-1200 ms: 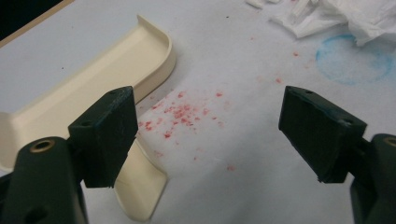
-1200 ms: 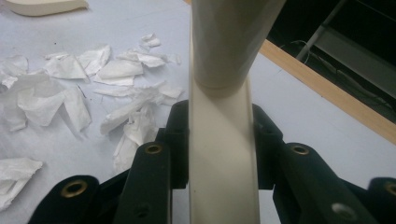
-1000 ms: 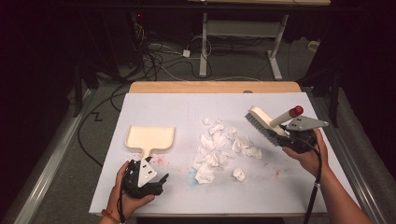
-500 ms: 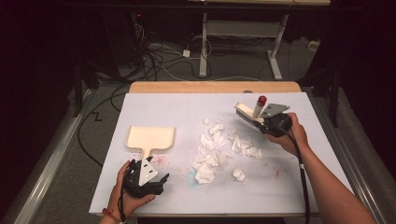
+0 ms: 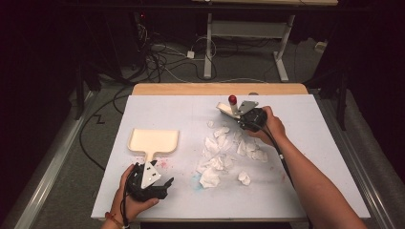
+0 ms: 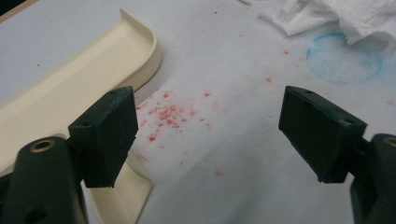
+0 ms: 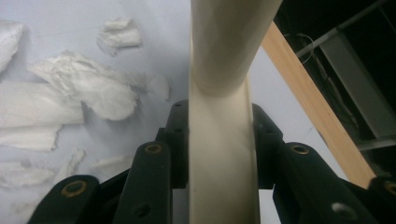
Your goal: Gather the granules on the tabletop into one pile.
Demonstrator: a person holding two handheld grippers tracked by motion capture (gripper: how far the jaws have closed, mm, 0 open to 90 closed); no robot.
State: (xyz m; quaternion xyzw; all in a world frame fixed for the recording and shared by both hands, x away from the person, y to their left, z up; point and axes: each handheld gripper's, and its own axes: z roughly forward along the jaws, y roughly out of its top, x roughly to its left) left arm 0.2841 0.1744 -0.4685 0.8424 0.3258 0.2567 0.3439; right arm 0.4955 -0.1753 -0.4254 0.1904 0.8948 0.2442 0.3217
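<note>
1. Two tools do this job: a cream brush (image 5: pixel 228 109) and a cream dustpan (image 5: pixel 153 141). The work looks like sweeping torn paper scraps (image 5: pixel 220 152) into the pan.
2. The right gripper (image 5: pixel 242 118) has its jaws clamped tight on the brush handle (image 7: pixel 222 154). In the high view the brush sits at the far end of the paper pile, on the side away from the person.
3. The left gripper (image 5: pixel 162 187) rests on the white mat (image 5: pixel 310 157), just on the near side of the dustpan's handle. Its jaws stand wide apart and hold nothing (you can see bare mat between them in the left gripper view).
4. The dustpan lies flat, well to the left of the paper pile. Nothing is in it.
5. All the scraps are loose on the mat, right of the dustpan. I judge that no scrap is swept in yet.
6. Some red specks (image 6: pixel 163 114) and a blue ring mark (image 6: pixel 344 57) sit on the mat between the dustpan and the pile.
7. So one part looks done: the brush is picked up and ready.
8. What seems left: grab the dustpan, bring it close to the pile, and push the scraps in.
</note>
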